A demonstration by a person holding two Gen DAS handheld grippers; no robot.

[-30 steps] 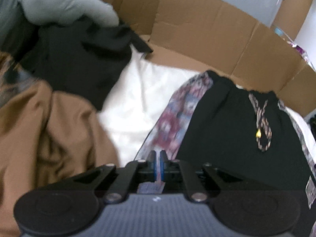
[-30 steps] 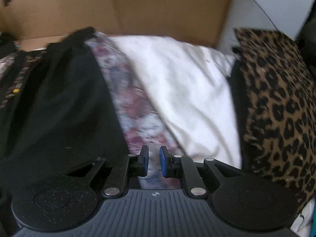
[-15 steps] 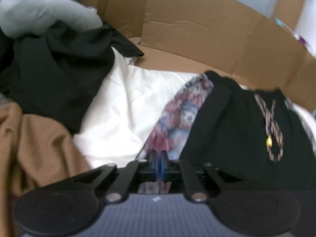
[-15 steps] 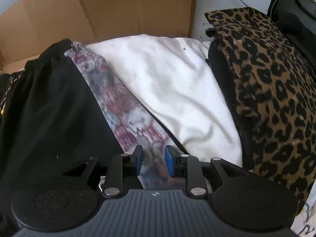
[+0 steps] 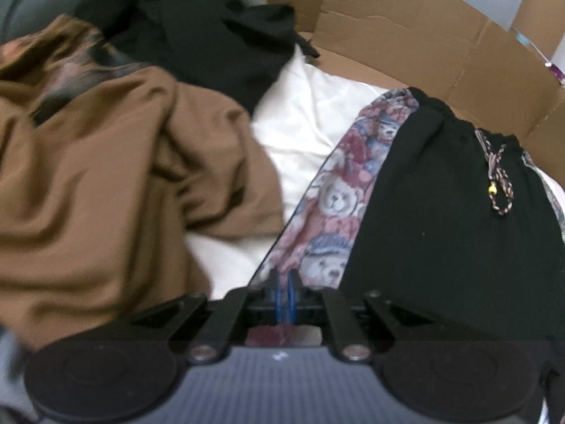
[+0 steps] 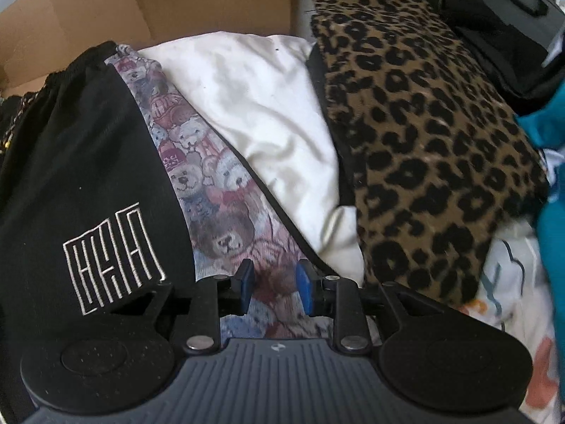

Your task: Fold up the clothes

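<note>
Left wrist view: the left tool (image 5: 284,291) is pressed together on the edge of the teddy-bear print panel (image 5: 335,198) of a pair of black shorts (image 5: 445,219); a fold of the print cloth shows behind the blue pads. The shorts lie flat on a white sheet (image 5: 303,130), their drawstring (image 5: 498,180) at the waistband near the cardboard wall (image 5: 406,31). A brown garment (image 5: 116,183) is heaped beside them, with a black garment (image 5: 219,42) behind it.

Right wrist view: the right tool (image 6: 273,284) has just been opening; its blue pads (image 6: 303,286) stand apart over the bear-print strip without pressing it. White embroidery (image 6: 113,254) marks the black fabric. A leopard-print garment (image 6: 423,123) lies just beyond the sheet, teal cloth (image 6: 551,127) at the far edge.
</note>
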